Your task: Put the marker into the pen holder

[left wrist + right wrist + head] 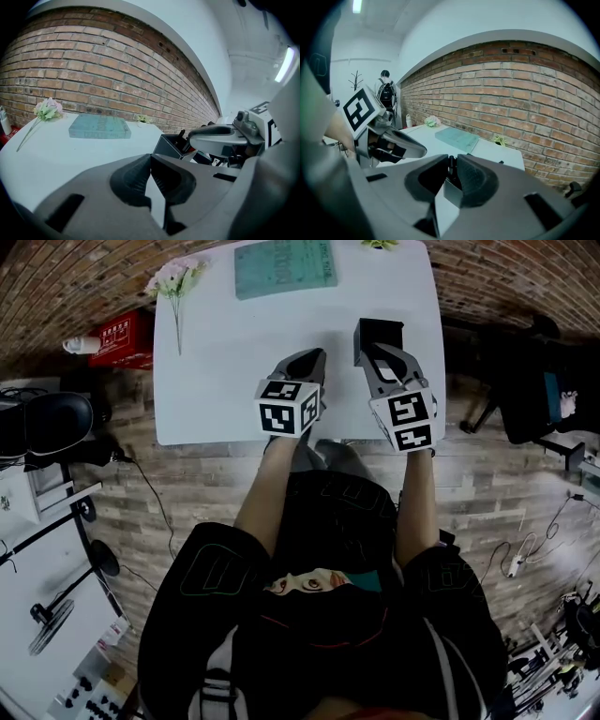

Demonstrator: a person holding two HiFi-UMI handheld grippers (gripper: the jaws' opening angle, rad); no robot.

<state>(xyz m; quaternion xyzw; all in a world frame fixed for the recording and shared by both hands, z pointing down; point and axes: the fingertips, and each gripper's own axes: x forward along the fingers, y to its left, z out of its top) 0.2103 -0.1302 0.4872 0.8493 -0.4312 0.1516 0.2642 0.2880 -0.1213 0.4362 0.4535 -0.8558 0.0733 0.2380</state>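
left gripper [150, 158]: jaws closed, empty | right gripper [451, 165]: jaws pinching marker [450, 161] | book [284, 266]: lettering illegible

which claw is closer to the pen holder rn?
Right. The right claw hangs directly over the pen holder, tips at its opening, clamping the marker. The left claw sits apart to the holder's left, over the table.

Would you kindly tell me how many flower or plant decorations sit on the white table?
2: a pink flower sprig at the white table's far left corner, and a small green sprig at the far edge, right of the teal book; none seem hidden.
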